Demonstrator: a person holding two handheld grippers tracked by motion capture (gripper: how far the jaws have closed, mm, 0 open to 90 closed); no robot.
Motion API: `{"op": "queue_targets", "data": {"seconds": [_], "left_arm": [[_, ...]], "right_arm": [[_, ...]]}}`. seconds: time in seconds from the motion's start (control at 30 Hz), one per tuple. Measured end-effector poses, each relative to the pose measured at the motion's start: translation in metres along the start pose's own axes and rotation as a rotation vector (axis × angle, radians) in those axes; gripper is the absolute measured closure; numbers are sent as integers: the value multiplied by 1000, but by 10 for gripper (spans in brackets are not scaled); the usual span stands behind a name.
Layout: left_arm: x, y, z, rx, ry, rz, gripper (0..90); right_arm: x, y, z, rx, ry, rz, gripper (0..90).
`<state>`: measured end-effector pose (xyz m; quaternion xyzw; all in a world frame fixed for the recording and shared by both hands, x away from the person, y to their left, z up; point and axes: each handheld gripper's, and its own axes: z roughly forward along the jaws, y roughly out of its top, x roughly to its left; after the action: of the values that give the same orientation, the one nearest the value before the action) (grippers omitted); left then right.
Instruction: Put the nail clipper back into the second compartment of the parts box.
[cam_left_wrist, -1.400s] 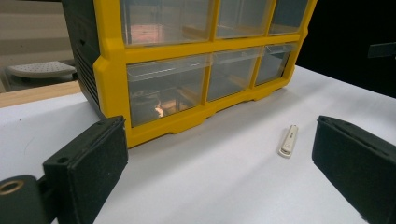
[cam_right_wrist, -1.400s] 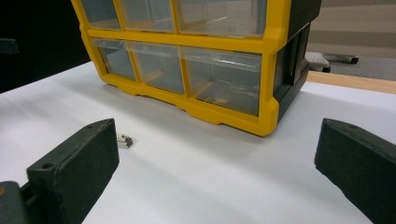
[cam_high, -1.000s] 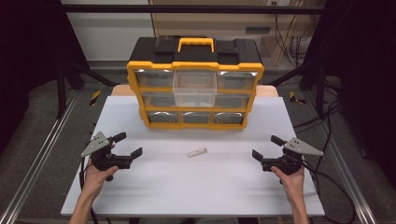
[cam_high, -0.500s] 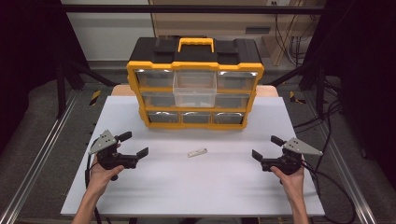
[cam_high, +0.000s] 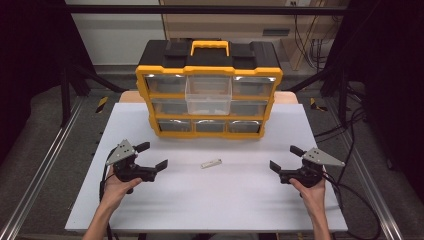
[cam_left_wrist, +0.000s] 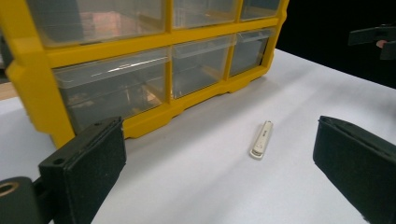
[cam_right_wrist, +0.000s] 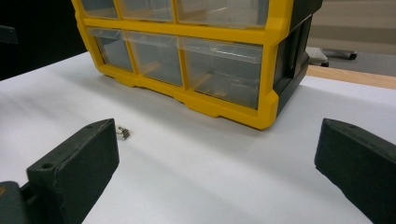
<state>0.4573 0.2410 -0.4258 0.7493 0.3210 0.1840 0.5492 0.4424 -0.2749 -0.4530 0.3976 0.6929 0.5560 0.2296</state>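
Seemingly an approach step is in hand: the left gripper (cam_high: 151, 156), at the lower left of the high view, sits on the white table (cam_high: 225, 210) with its jaws spread wide and holding nothing, aimed toward a small pale stick-shaped object (cam_high: 211, 163) lying flat near the middle of the frame. In the left gripper view that object (cam_left_wrist: 261, 140) rests between the two black jaws but farther off, right of centre, a slim cream-coloured bar with rounded ends, smooth and probably hard plastic; what it is exactly is too small to tell. The right gripper (cam_high: 282, 159), at the lower right of the high view, also stands wide and empty, well apart from the object; in the right gripper view the end of the object (cam_right_wrist: 123, 133) peeks beside the left jaw. Behind, in the upper middle of the high view, stands a yellow and black organiser (cam_high: 209, 90) with a yellow carry handle and rows of clear, glossy plastic drawers; one middle drawer (cam_high: 208, 95) juts out toward the viewer. The jaw pads look matte and slightly foamy, with squared faces. As a judgement, the next move calls for sliding the left gripper forward until the jaws straddle the thin bar, staying low against the smooth tabletop, since so flat a piece could slip out when pinched.
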Motion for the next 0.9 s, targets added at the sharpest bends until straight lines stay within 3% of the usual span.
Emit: {"op": "queue_targets", "data": {"seconds": [0.4, 0.9], "left_arm": [[-20, 5, 23, 58, -35, 46, 25], [-31, 19, 49, 85, -77, 55, 28]], "right_arm": [[1, -1, 1, 10, 5, -4, 5], [0, -1, 0, 7, 12, -6, 5]]}}
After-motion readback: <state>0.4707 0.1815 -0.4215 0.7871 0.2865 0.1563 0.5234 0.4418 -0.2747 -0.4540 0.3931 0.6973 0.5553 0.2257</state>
